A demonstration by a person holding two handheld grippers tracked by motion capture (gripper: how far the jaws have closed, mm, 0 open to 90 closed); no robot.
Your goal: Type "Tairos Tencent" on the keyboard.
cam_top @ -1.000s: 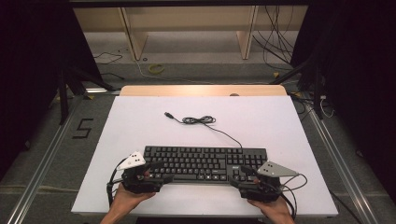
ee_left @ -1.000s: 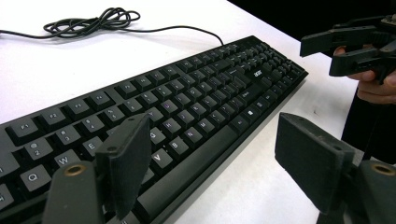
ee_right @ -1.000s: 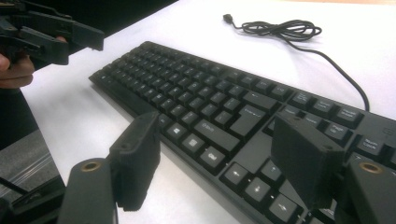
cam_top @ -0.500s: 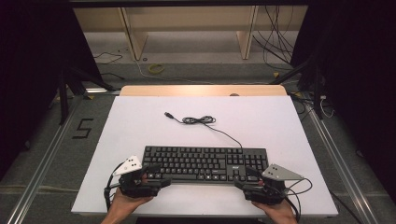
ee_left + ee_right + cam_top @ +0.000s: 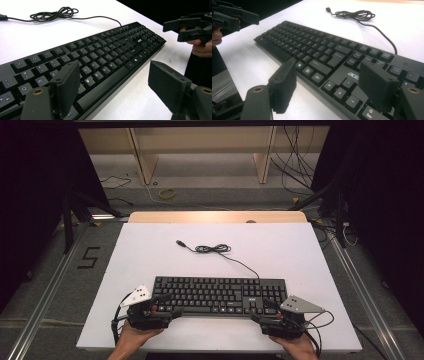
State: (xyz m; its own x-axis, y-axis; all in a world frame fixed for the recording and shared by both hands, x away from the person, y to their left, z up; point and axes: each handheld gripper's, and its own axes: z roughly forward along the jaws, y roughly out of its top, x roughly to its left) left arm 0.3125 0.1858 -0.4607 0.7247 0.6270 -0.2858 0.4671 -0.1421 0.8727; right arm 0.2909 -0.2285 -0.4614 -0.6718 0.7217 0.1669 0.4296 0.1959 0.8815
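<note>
both grippers (image 5: pixel 170 306) gape, seemingly just off the keyboard (image 5: pixel 220 294).

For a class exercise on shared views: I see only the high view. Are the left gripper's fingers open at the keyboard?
Observer: Yes. The left gripper view shows the left gripper open, straddling the keyboard's front edge.
Operator: And the right gripper?
Observer: The right gripper is open too, one finger off the front edge and the other over the keys beside the arrow keys.
</note>
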